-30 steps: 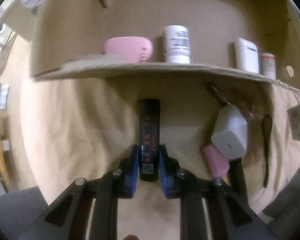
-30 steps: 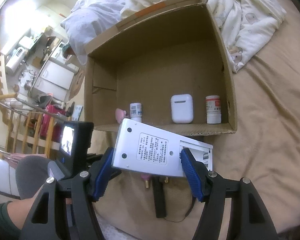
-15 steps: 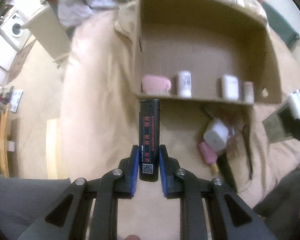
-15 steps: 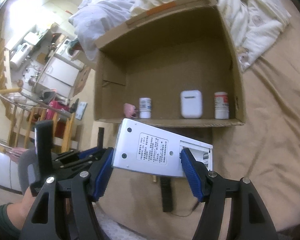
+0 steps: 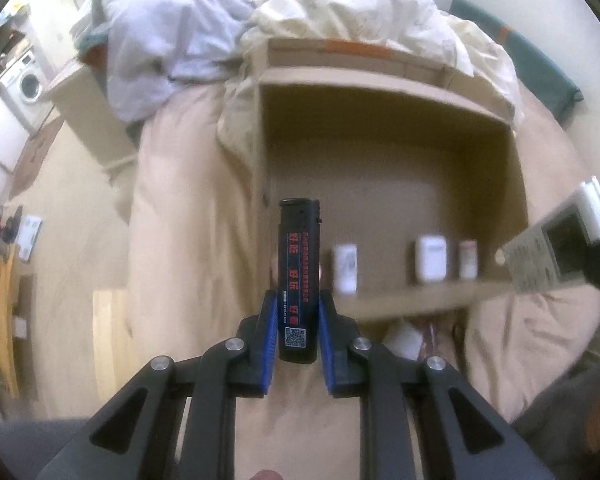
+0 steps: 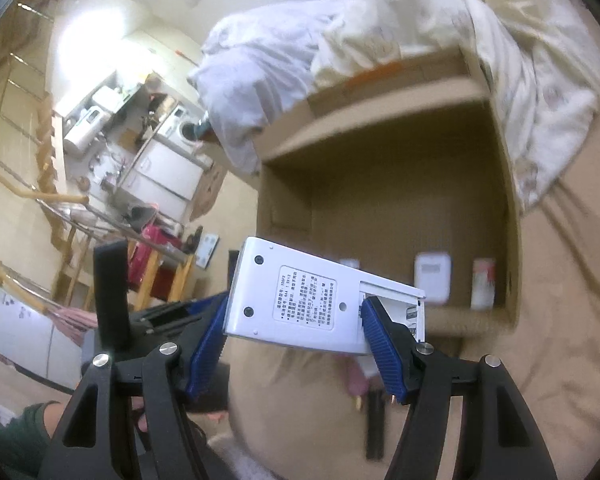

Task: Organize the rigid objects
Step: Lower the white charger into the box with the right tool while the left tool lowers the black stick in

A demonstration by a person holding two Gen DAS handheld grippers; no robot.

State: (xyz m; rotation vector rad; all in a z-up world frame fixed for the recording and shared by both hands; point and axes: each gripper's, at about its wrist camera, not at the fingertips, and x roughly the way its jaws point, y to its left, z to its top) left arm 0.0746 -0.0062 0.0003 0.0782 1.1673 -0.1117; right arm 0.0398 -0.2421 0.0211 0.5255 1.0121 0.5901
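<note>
The cardboard box (image 5: pixel 380 184) now looks further below than a second ago, because both hands have lifted. The right gripper (image 6: pixel 296 340) holds the white device (image 6: pixel 320 300) at wide opening; the left gripper (image 5: pixel 298 332) is narrowly closed on the black lighter (image 5: pixel 299 272). Both things hang above the box's near wall, so I judge placing inside comes next.

We now hold the black lighter (image 5: pixel 299 280) and white device (image 6: pixel 320 300) raised higher above the cardboard box (image 5: pixel 380 308).
</note>
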